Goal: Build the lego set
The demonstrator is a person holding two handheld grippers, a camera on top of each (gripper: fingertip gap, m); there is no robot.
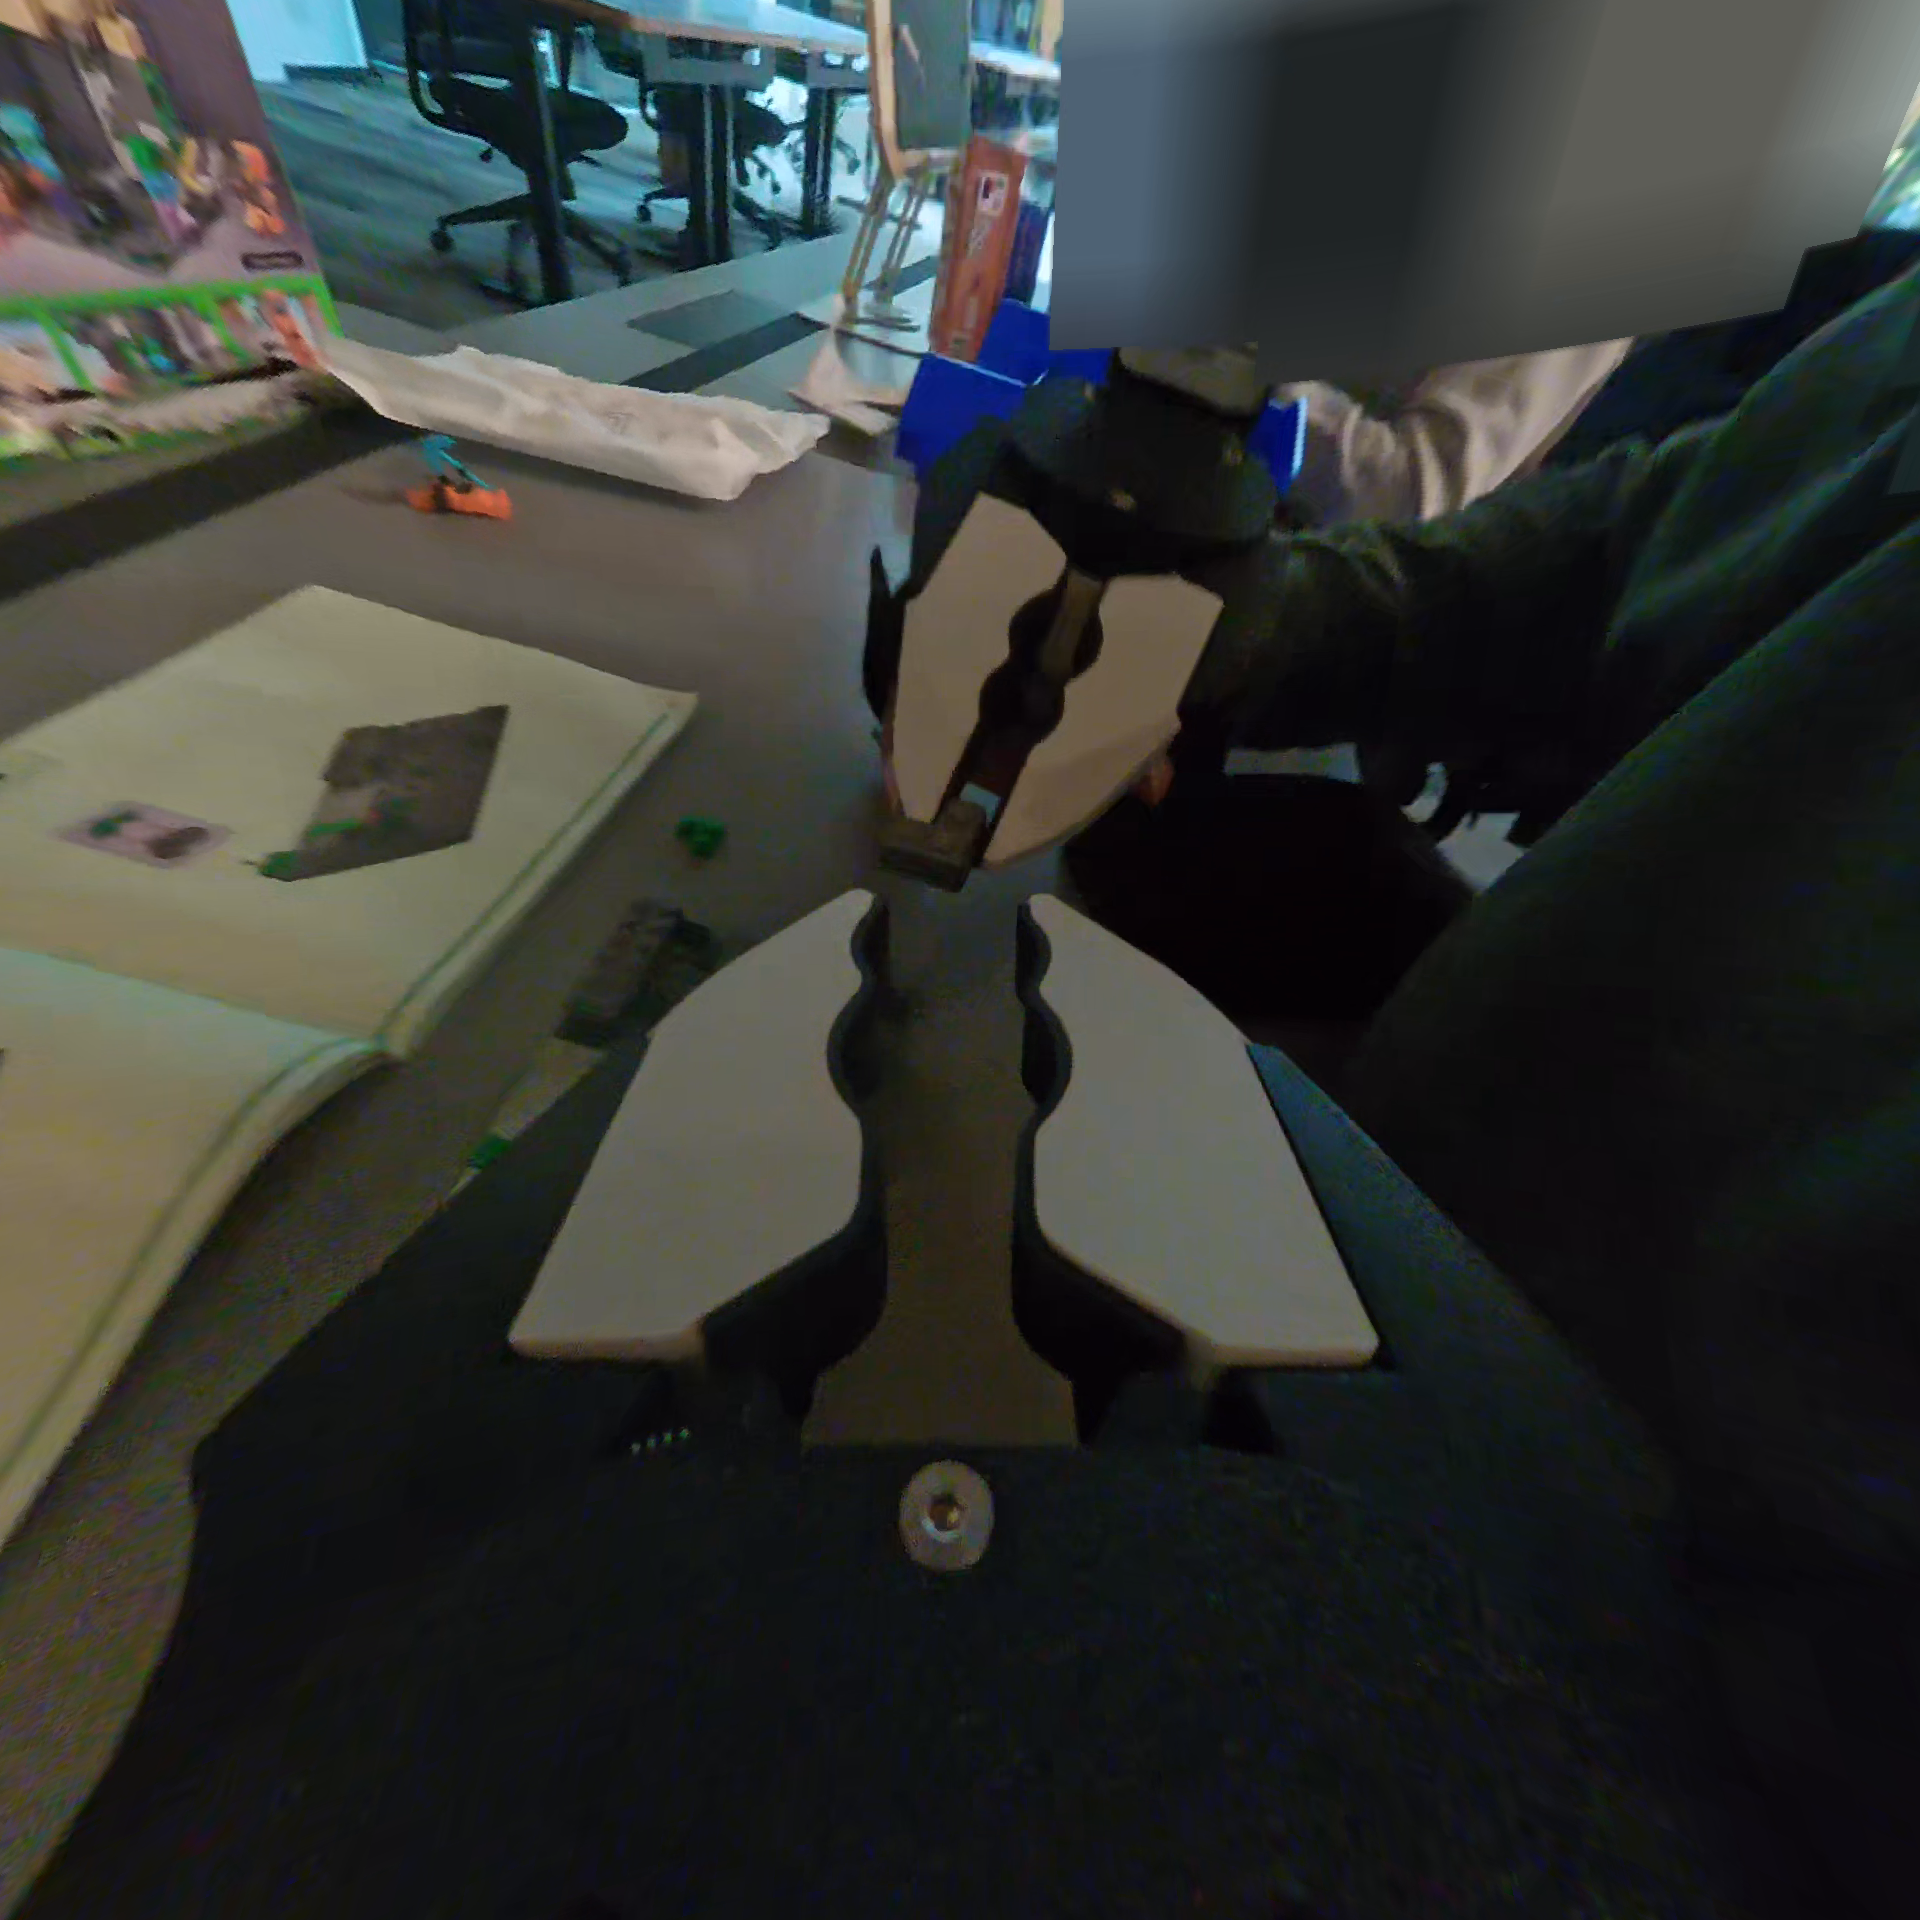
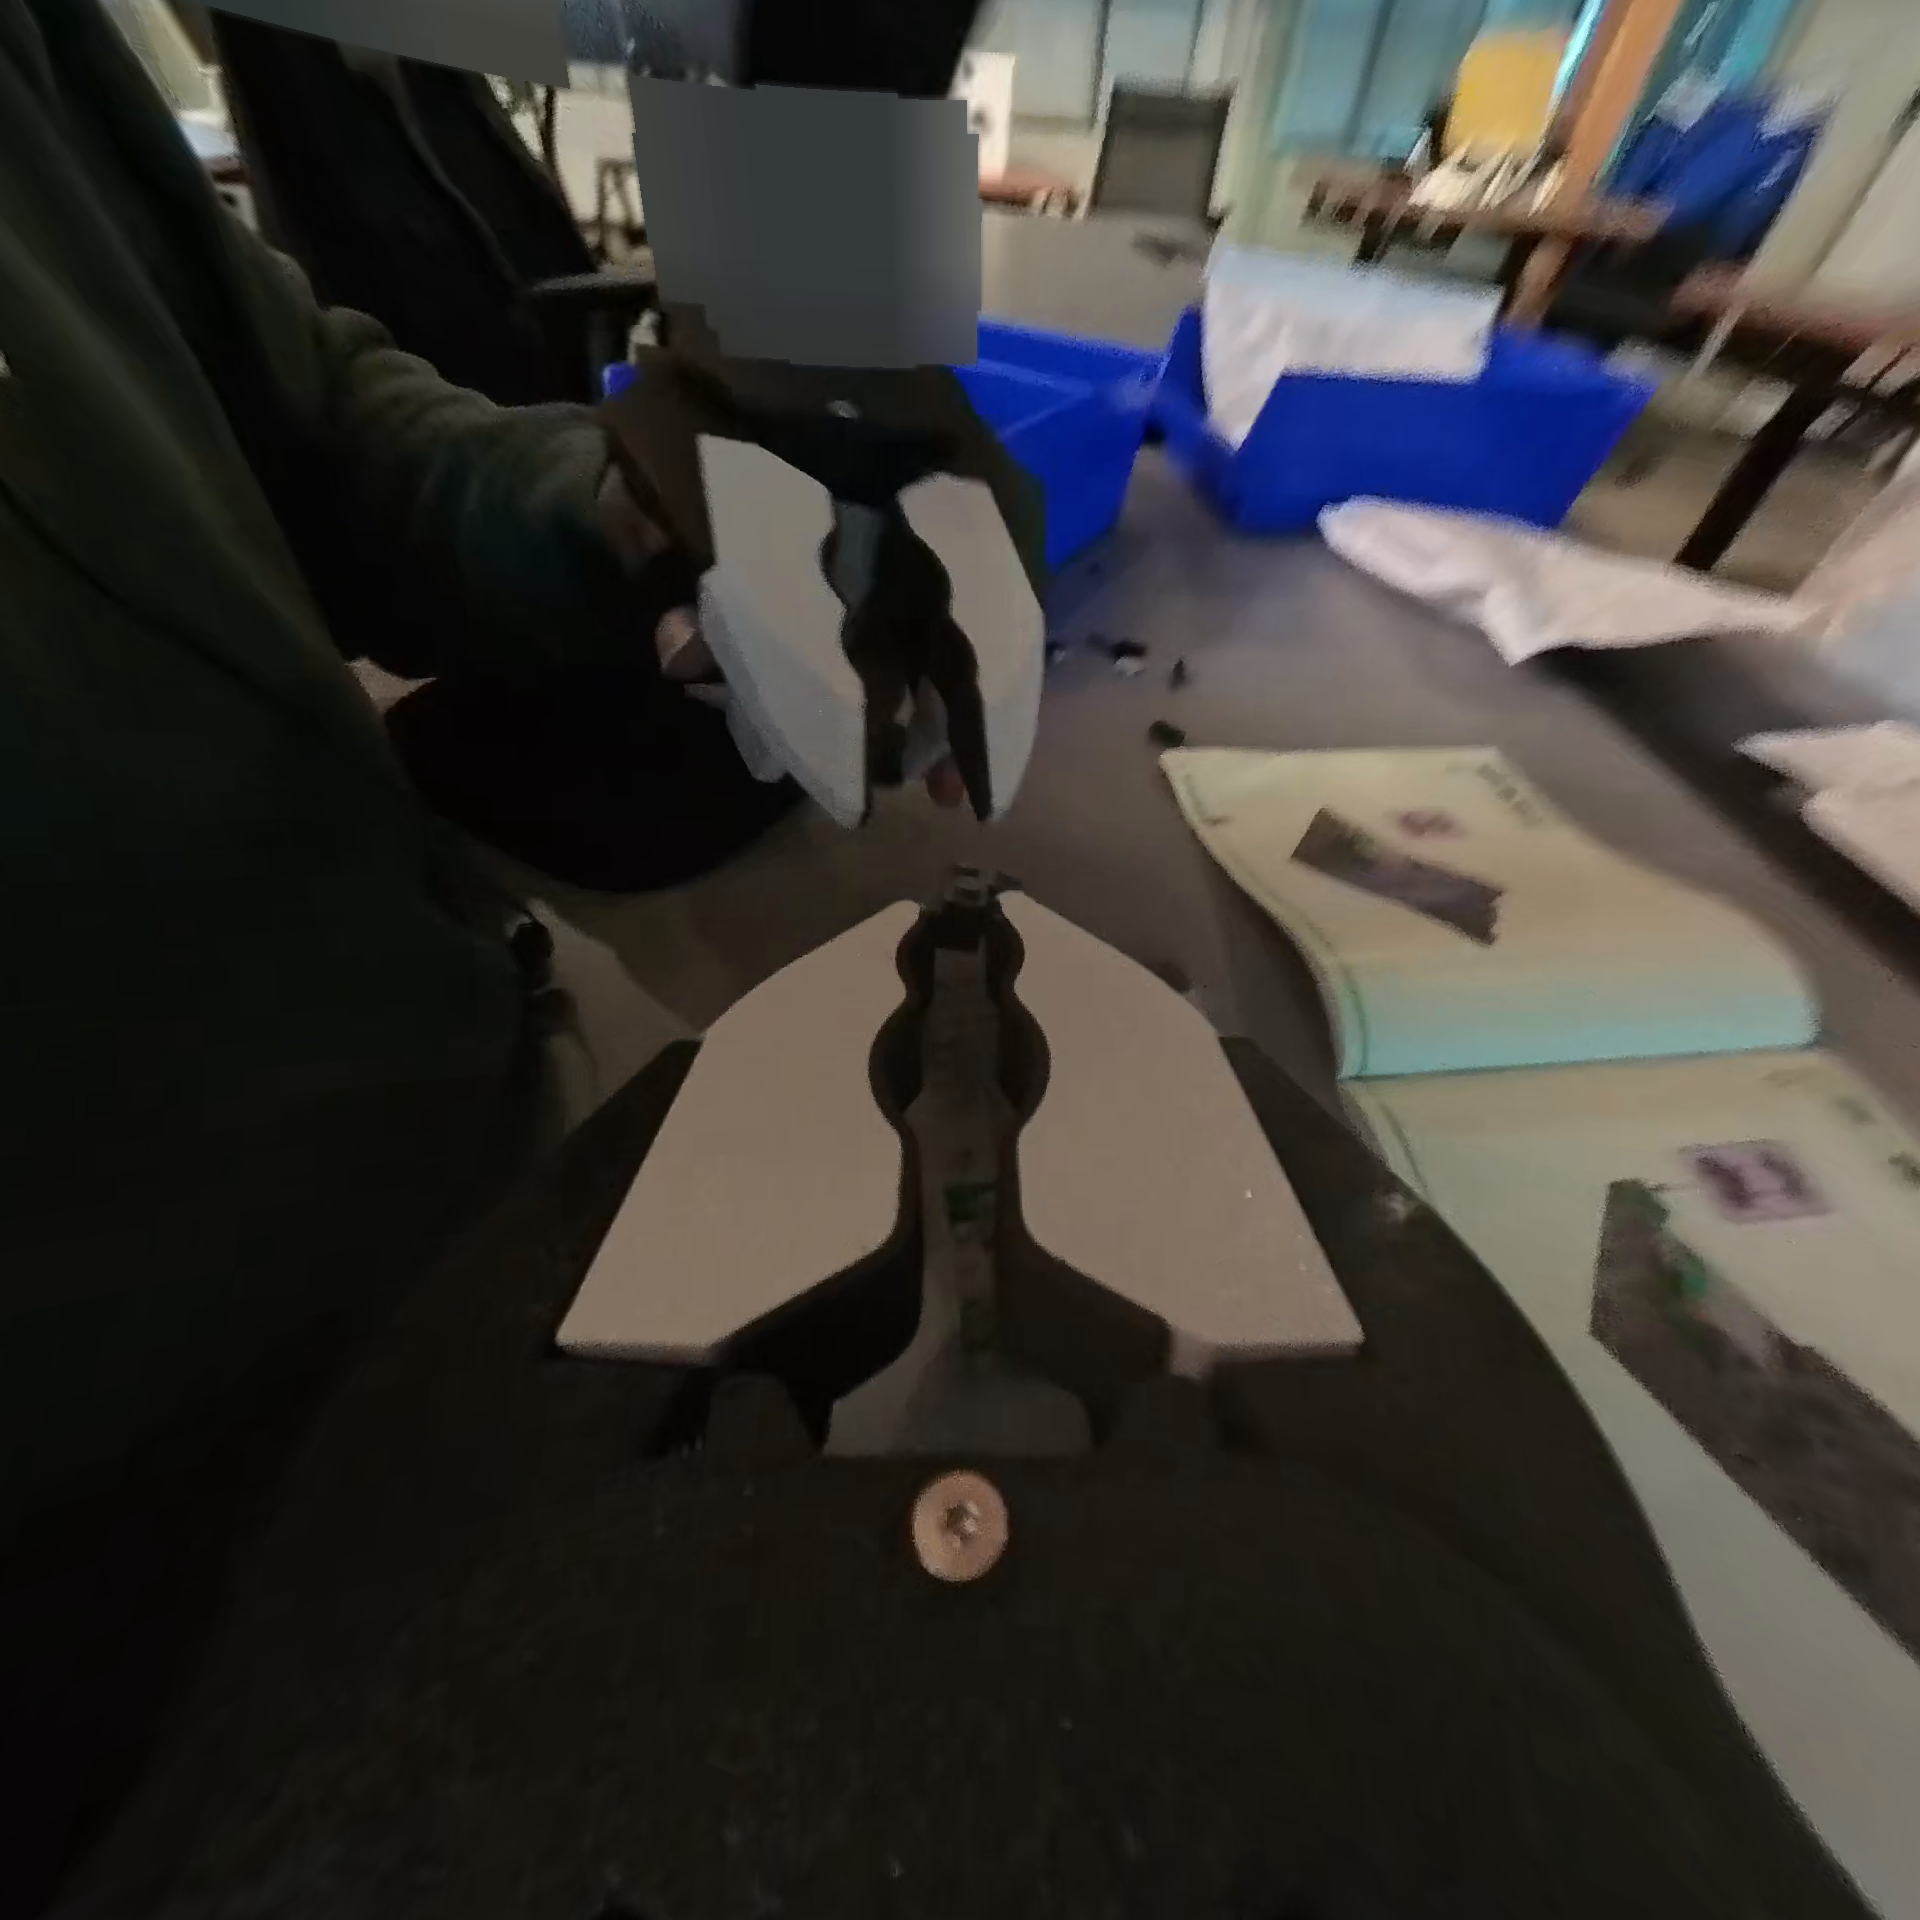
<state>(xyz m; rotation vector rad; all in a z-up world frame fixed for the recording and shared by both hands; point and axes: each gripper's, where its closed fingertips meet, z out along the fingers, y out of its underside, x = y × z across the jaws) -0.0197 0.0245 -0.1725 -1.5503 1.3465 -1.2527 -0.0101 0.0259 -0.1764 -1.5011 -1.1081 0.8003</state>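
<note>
My right gripper (image 2: 969,906) is shut on a small dark grey brick (image 2: 971,888) held at its fingertips above the grey table (image 2: 1143,582). In the left wrist view this gripper (image 1: 951,821) points toward the camera with the brick (image 1: 914,847) at its tip. My left gripper (image 1: 951,904) is open and empty, its fingertips just below and in front of the brick, tip to tip with the right gripper. It also shows in the right wrist view (image 2: 925,810), facing the brick from a short gap away.
An open instruction booklet (image 1: 312,831) (image 2: 1507,935) lies on the table. A green brick (image 1: 701,836), dark grey bricks (image 1: 644,966), a small orange and teal build (image 1: 457,494), a white bag (image 1: 582,416), the set's box (image 1: 145,208) and blue bins (image 2: 1403,436) are around. A person's dark sleeve (image 1: 1558,623) is close. Less than 4 cm separates the two grippers' tips.
</note>
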